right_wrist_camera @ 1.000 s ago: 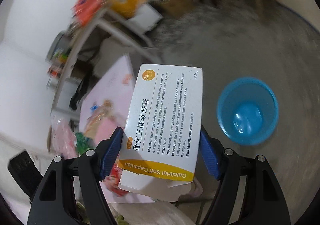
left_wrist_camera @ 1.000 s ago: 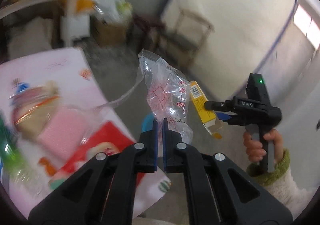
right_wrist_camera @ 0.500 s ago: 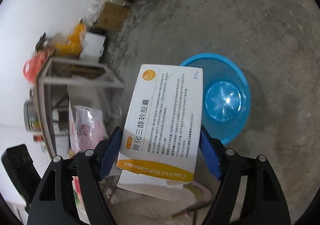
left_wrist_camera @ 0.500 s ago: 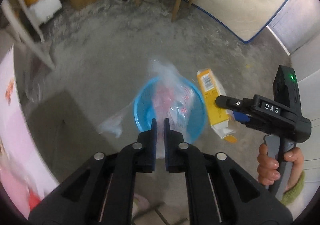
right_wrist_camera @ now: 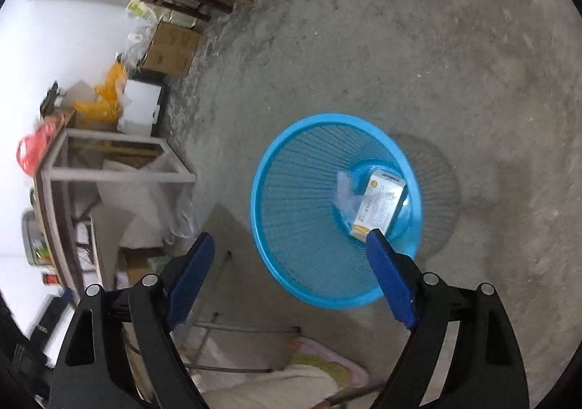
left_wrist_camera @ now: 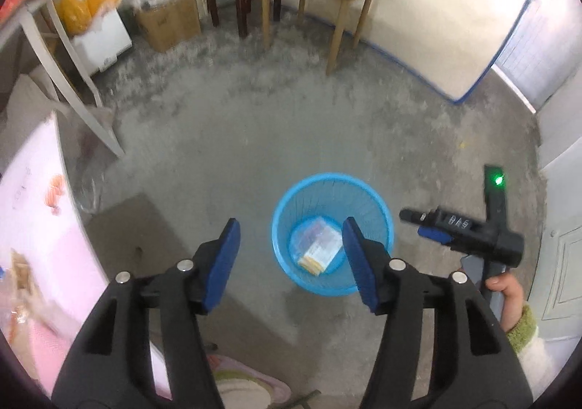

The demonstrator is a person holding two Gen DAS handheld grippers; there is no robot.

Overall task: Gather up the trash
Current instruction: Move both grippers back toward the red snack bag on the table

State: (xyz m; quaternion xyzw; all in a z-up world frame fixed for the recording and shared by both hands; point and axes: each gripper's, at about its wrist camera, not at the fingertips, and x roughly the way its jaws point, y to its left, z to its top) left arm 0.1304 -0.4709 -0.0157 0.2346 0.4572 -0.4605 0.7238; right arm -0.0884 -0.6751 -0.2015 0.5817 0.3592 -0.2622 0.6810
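Below both empty grippers, box [right_wrist_camera: 380,203] lies inside bin [right_wrist_camera: 291,212].

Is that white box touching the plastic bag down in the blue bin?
Touching. The right wrist view shows the box lying partly over the clear bag at the bottom of the bin, with no gap between them.

black gripper [left_wrist_camera: 291,245] (blue pads), green cuff [left_wrist_camera: 521,327]
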